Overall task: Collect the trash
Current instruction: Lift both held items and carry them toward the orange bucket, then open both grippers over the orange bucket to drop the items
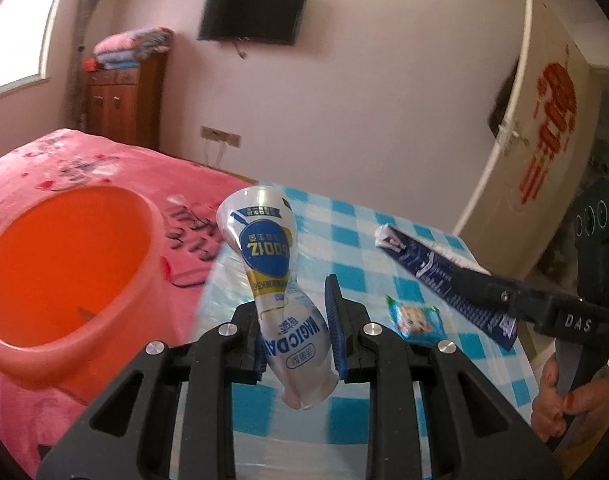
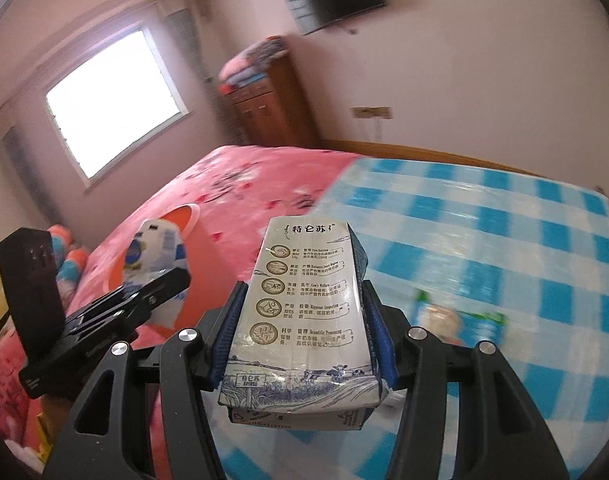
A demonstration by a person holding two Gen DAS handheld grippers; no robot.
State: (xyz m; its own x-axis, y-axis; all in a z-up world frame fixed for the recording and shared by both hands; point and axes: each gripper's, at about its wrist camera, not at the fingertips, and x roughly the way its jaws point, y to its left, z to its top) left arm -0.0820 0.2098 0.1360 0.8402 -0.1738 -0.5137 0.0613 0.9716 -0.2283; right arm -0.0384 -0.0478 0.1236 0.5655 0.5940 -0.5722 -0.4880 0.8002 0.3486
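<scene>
My left gripper (image 1: 298, 320) is shut on a crushed white plastic cup (image 1: 274, 264) with a blue and yellow label, held in the air just right of the orange bin (image 1: 64, 264). My right gripper (image 2: 300, 320) is shut on a flattened blue-and-white milk carton (image 2: 304, 312), held above the checked table. The carton also shows in the left wrist view (image 1: 436, 268), and the cup in the right wrist view (image 2: 156, 252) in front of the bin (image 2: 184, 216). A small green-edged snack wrapper (image 1: 414, 316) lies on the table, blurred in the right wrist view (image 2: 456, 316).
The table has a blue-and-white checked cloth (image 1: 360, 220) under clear plastic. A pink bed (image 2: 240, 184) lies to its left. A wooden cabinet (image 1: 120, 104) with folded blankets, a wall television (image 1: 252, 12) and an open white door (image 1: 536, 120) stand behind.
</scene>
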